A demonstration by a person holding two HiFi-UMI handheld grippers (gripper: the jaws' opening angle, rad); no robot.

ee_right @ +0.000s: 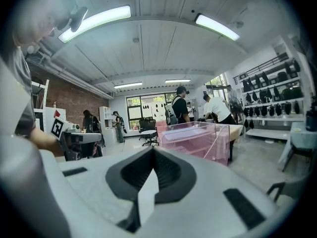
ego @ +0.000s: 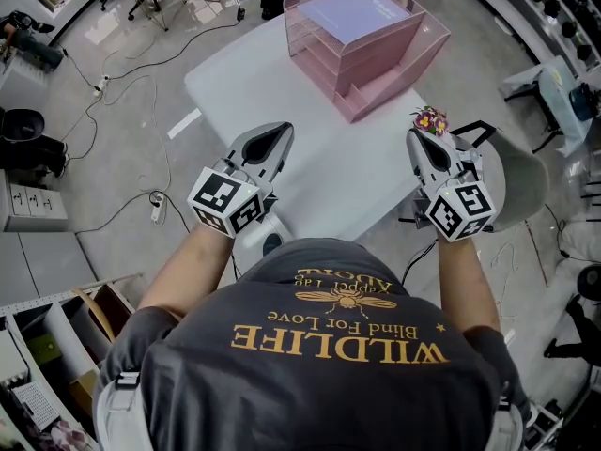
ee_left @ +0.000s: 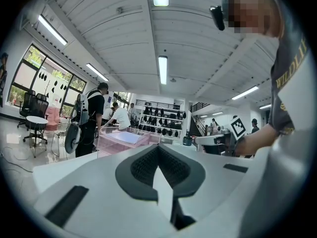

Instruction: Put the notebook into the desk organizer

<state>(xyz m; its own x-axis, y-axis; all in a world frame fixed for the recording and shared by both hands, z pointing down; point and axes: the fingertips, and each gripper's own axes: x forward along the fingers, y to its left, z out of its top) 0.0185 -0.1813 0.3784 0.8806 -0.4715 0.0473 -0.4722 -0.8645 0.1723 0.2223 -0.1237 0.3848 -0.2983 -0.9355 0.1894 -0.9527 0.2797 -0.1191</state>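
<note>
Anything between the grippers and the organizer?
Bare table lies between the left gripper, the right gripper and the pink organizer; only small flowers sit by the right one's tip. The notebook lies in its top tray.

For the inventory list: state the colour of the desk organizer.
The desk organizer is translucent pink, clearest in the head view.

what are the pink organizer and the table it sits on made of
Desk organizer: probably pink-tinted transparent acrylic or a similar hard plastic, glossy. Its inner shelves show through the walls, and the edges look thin and crisp.
Table: smooth white top with a matte to satin look, likely laminate or painted board. No grain or seams show, so what lies under the surface is unclear.
</note>
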